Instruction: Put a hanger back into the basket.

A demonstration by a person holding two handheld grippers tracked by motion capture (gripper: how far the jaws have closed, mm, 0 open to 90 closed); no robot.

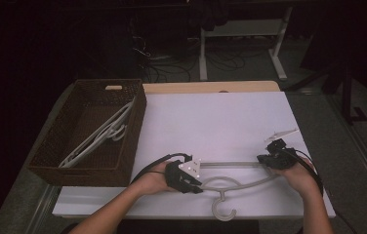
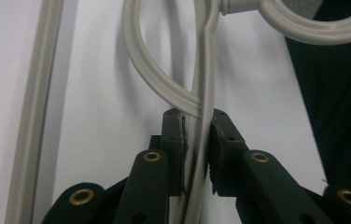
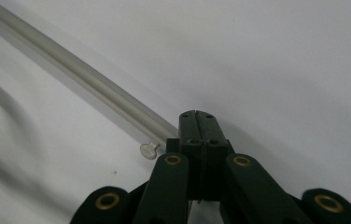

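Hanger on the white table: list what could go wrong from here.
1. The left gripper pinches only a thin curved arm of the hanger, so it could twist or slip out when lifted.
2. The right gripper looks shut at the bar's tip, a hold that may let go.
3. The basket already holds hangers; the hook could snag on them or on the rim.

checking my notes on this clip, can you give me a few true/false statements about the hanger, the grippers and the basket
1. The left gripper is shut on the hanger. True.
2. The hanger lies inside the basket. False: it lies on the white table, to the right of the basket.
3. The basket holds other hangers. True.
4. The right gripper has its jaws wide open. False: they are closed together, at the hanger's right end.
5. The hanger's hook points toward the person. True.
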